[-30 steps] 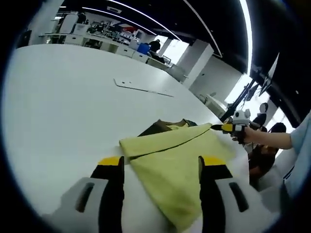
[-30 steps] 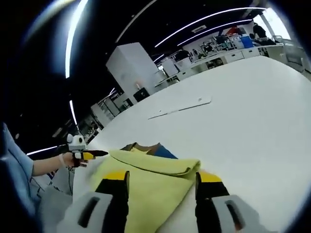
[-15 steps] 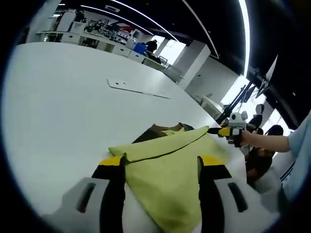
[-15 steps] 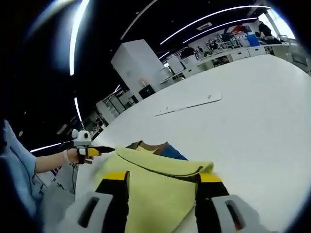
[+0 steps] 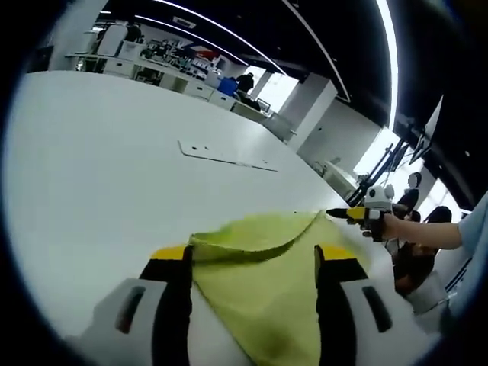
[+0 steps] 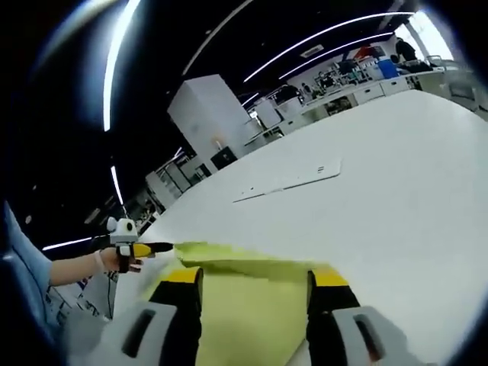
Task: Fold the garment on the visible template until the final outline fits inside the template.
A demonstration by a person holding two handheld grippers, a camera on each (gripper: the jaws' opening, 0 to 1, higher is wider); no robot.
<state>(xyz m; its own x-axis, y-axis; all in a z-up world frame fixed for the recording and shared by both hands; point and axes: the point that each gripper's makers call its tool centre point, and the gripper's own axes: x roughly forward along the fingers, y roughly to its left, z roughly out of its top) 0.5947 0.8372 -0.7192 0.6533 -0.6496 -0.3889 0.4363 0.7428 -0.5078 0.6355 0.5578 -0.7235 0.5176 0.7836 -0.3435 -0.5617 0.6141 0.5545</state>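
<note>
A yellow-green garment (image 5: 267, 282) lies folded on the white table (image 5: 114, 168). In the left gripper view, its near edge runs between the jaws of my left gripper (image 5: 253, 250), which stand apart. My right gripper (image 5: 339, 213), held by a hand (image 5: 396, 227), points at the garment's far right corner. In the right gripper view the garment (image 6: 244, 297) again lies between the spread jaws of my right gripper (image 6: 252, 274). There my left gripper (image 6: 156, 248) touches the cloth's left tip. The raised fold hides whatever lies behind it.
A flat white strip with small holes (image 5: 229, 156) lies farther out on the table, also seen in the right gripper view (image 6: 290, 179). Desks and a person (image 5: 245, 78) stand beyond the far edge. Seated people (image 5: 415, 229) are at the right.
Both cameras have dropped lower and closer to the cloth. The folded edge now stands higher in view and covers the dark collar and the blue patch seen before.
</note>
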